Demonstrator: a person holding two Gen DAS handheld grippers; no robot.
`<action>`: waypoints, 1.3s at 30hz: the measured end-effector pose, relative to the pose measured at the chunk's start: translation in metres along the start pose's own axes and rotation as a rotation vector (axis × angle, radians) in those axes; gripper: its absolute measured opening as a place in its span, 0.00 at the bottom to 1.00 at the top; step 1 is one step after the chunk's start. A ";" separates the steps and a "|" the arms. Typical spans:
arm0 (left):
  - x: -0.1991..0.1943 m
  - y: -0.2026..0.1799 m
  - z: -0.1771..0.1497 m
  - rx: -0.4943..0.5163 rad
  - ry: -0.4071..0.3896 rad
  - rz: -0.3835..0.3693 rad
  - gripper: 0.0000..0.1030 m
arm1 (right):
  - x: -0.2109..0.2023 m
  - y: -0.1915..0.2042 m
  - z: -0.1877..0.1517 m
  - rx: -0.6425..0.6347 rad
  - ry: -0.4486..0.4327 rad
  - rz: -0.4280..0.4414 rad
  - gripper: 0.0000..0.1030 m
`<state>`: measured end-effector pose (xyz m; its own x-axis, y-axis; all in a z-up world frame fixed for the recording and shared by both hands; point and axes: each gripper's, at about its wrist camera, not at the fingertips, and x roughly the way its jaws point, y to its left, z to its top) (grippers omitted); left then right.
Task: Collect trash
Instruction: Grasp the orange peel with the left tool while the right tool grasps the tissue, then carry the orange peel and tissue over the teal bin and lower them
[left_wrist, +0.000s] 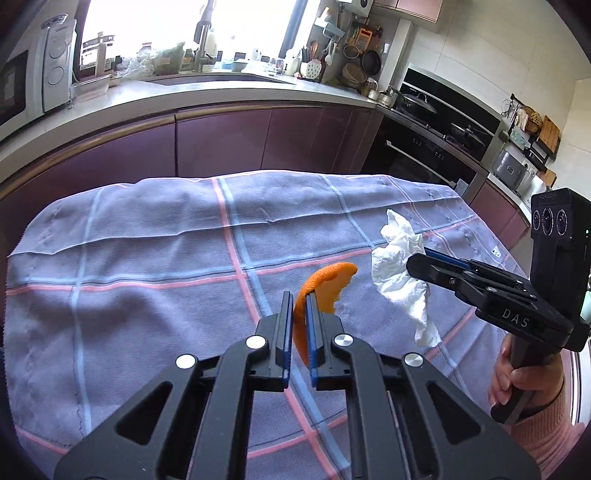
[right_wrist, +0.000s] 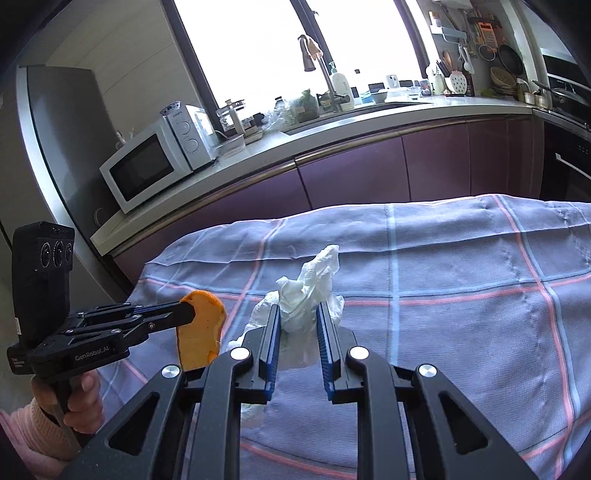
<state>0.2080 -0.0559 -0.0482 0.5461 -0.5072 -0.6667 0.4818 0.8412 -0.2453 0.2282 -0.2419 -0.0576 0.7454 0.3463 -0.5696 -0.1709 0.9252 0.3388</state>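
My left gripper is shut on a curved piece of orange peel and holds it above the checked cloth. The peel also shows in the right wrist view, pinched in the left gripper. My right gripper is shut on a crumpled white tissue, held above the cloth. In the left wrist view the tissue hangs from the right gripper at the right.
The cloth covers a table. Behind it runs a purple-fronted kitchen counter with a sink and faucet, a white microwave and an oven at the right.
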 end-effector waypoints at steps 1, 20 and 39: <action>-0.008 0.004 -0.003 -0.003 -0.008 0.006 0.07 | 0.000 0.007 -0.002 -0.007 -0.001 0.012 0.18; -0.120 0.064 -0.052 -0.049 -0.112 0.152 0.07 | 0.013 0.102 -0.023 -0.087 0.015 0.178 0.18; -0.175 0.083 -0.074 -0.072 -0.195 0.244 0.07 | 0.022 0.156 -0.026 -0.155 0.027 0.256 0.18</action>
<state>0.1022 0.1166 -0.0039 0.7640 -0.3094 -0.5662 0.2743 0.9500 -0.1490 0.2014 -0.0860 -0.0365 0.6486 0.5735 -0.5005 -0.4490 0.8192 0.3568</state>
